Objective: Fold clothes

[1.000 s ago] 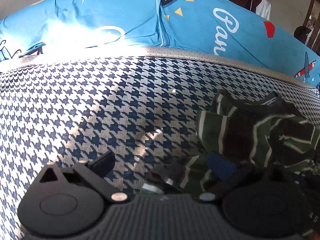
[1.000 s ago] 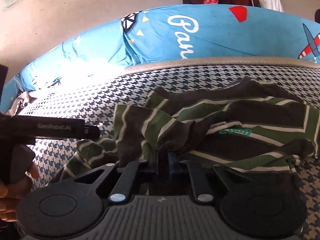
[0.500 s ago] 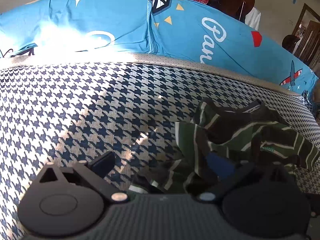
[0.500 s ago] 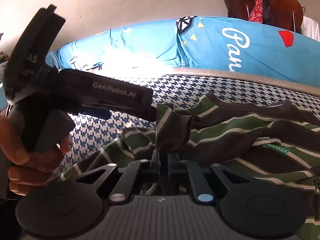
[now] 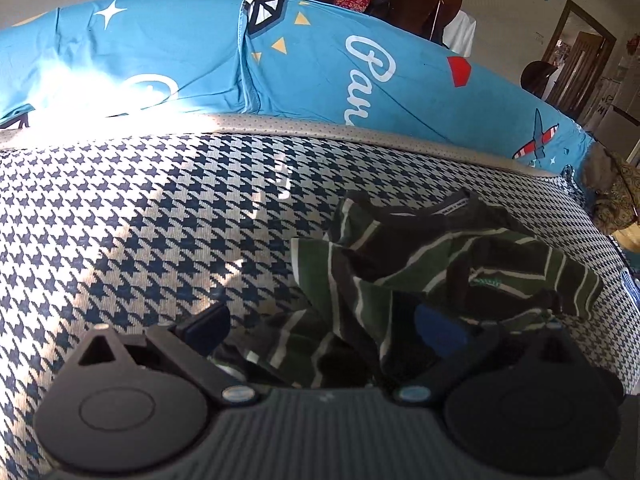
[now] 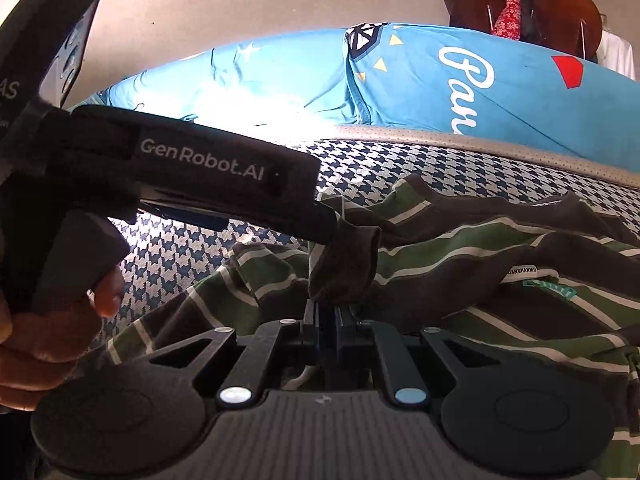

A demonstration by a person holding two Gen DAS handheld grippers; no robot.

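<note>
My right tongs are clenching a fold of the striped green shirt that's lying crumpled on the houndstooth mattress, and my left tongs are hanging wide apart over its edge.

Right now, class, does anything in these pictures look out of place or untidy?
Yes: the striped shirt lies crumpled in a heap on the houndstooth mattress, not flat. The right tongs pinch a fold; the left tongs are open.
</note>
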